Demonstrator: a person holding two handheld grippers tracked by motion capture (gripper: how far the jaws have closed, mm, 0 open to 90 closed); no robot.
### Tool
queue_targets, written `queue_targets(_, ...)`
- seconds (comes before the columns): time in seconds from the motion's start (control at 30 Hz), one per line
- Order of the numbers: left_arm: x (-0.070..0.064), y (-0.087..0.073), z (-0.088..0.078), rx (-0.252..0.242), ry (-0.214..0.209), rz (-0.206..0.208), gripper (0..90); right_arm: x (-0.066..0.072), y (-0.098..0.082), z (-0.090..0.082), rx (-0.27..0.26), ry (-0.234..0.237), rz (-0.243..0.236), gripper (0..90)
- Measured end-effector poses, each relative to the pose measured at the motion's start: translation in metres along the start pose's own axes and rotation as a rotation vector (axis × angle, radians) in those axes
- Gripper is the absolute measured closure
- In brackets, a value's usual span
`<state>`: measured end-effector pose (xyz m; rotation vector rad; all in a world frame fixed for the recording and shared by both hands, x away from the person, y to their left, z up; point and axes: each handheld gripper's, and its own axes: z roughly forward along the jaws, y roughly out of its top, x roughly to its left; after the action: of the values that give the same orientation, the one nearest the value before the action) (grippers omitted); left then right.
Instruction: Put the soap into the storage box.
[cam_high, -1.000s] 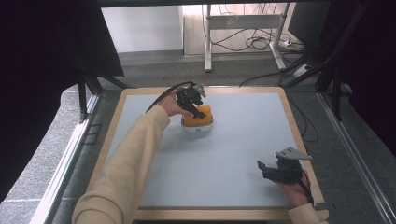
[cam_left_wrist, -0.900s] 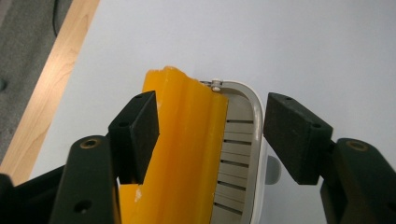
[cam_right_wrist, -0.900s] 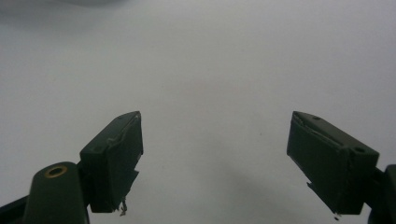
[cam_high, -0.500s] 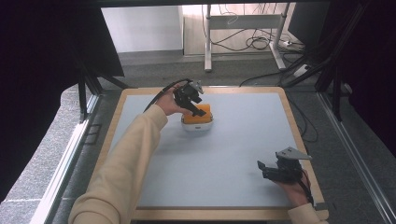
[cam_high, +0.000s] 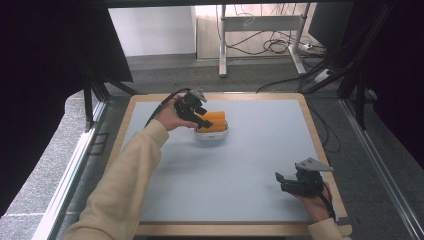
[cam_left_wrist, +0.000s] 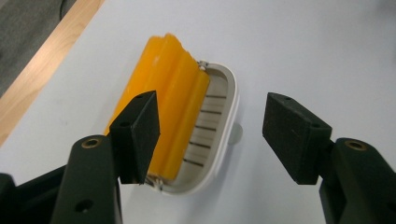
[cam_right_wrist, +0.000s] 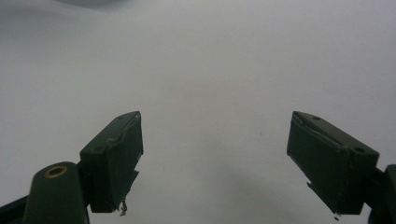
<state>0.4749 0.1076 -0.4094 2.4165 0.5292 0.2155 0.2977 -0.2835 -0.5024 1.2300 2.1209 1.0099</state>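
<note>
Seen on the blue-grey table mat (cam_high: 240, 170), toward its far left: a white oval case (cam_left_wrist: 219, 140), lid open, ribbed inside, with an orange lid (cam_left_wrist: 163, 93) of rounded ridges hinged along one side. No readable writing or brand. Left gripper (cam_left_wrist: 210, 135) poised just above it, jaws parted after just closing a little, pressing on nothing. Right gripper (cam_right_wrist: 215, 158) near the front right corner, jaws wide, empty.
</note>
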Motion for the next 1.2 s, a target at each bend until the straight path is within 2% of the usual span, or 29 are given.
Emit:
queue_targets(0.07,-0.005,-0.005,-0.005,0.010,0.013,-0.022,36.4,0.000,0.000,0.000,0.001,0.001,0.002,18.6)
queue_targets(0.17,-0.012,-0.017,-0.009,-0.005,0.019,-0.051,37.2,0.001,0.000,0.000,0.000,-0.002,-0.001,18.6)
queue_targets(0.4,-0.037,-0.050,-0.016,-0.020,0.045,-0.065,37.1,0.002,0.000,-0.001,0.002,-0.002,-0.001,18.6)
queue_targets(0.47,-0.049,-0.063,-0.019,-0.021,0.064,-0.075,37.2,0.003,0.000,-0.001,0.002,-0.003,-0.004,18.6)
queue_targets(0.5,-0.049,-0.063,-0.019,-0.021,0.064,-0.075,37.1,0.003,0.000,-0.001,0.002,-0.003,-0.004,18.6)
queue_targets(0.53,-0.057,-0.072,-0.023,-0.037,0.077,-0.094,37.1,0.003,0.000,0.000,0.004,-0.003,-0.006,18.6)
queue_targets(0.57,-0.057,-0.072,-0.023,-0.037,0.077,-0.094,36.8,0.003,0.000,0.000,0.006,-0.001,-0.007,18.6)
queue_targets(0.8,-0.087,-0.111,-0.037,-0.091,0.115,-0.151,36.4,0.004,0.000,0.000,0.007,-0.004,-0.007,18.6)
queue_targets(0.9,-0.096,-0.124,-0.040,-0.082,0.138,-0.154,36.0,0.004,0.000,0.001,0.008,-0.003,-0.009,18.6)
queue_targets(1.07,-0.109,-0.139,-0.042,-0.093,0.153,-0.166,34.8,0.006,0.000,0.002,0.011,-0.004,-0.014,18.6)
queue_targets(1.13,-0.111,-0.142,-0.042,-0.106,0.152,-0.175,34.6,0.007,0.000,0.002,0.010,-0.005,-0.014,18.6)
queue_targets(1.2,-0.111,-0.143,-0.041,-0.098,0.151,-0.176,34.0,0.007,0.000,0.002,0.012,-0.005,-0.014,18.6)
